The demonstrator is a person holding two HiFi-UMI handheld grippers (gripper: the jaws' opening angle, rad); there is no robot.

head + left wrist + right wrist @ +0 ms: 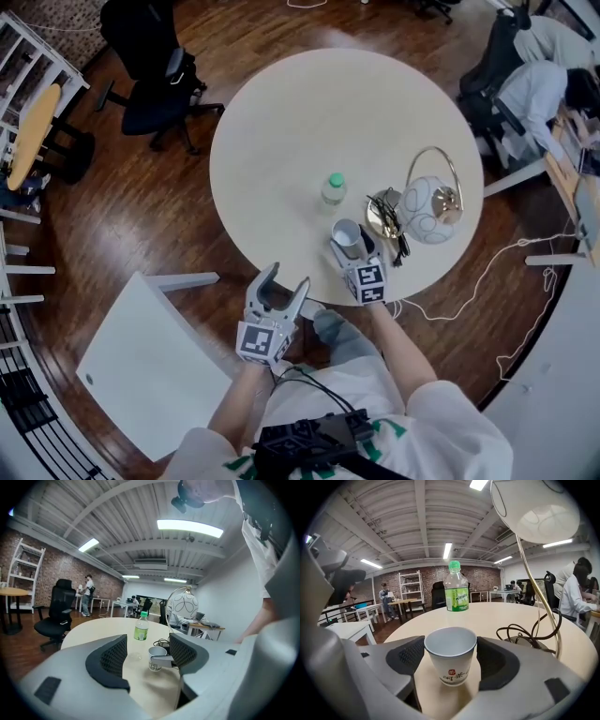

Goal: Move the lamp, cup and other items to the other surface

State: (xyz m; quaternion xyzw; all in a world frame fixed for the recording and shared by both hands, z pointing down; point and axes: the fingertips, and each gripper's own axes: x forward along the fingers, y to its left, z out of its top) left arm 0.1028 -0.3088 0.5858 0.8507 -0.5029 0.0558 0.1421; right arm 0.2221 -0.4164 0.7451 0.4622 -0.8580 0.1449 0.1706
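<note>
Right gripper (353, 248) is closest to us, and its jaws stand wide open. The white paper cup with red print (451, 660) sits right between them. The pads are on both sides of the cup, very close, but they do not look like they are squeezing it yet. The cup stands straight up with its mouth on top, near the edge of the round cream table (300, 122). So I think the next job is just to close the jaws and lift.

Behind the cup is the clear plastic bottle with a green cap (333, 188), a little way off. To the right is the white ball lamp with a gold hoop (431, 208), and its black cord (389, 220) lies in a heap just beside the cup.

Left gripper (286, 279) is farther away, at the table edge. Its jaws are wide open too, with nothing in them.

Off to the left and lower down is a white square table (150, 366). That may be where the things go.
</note>
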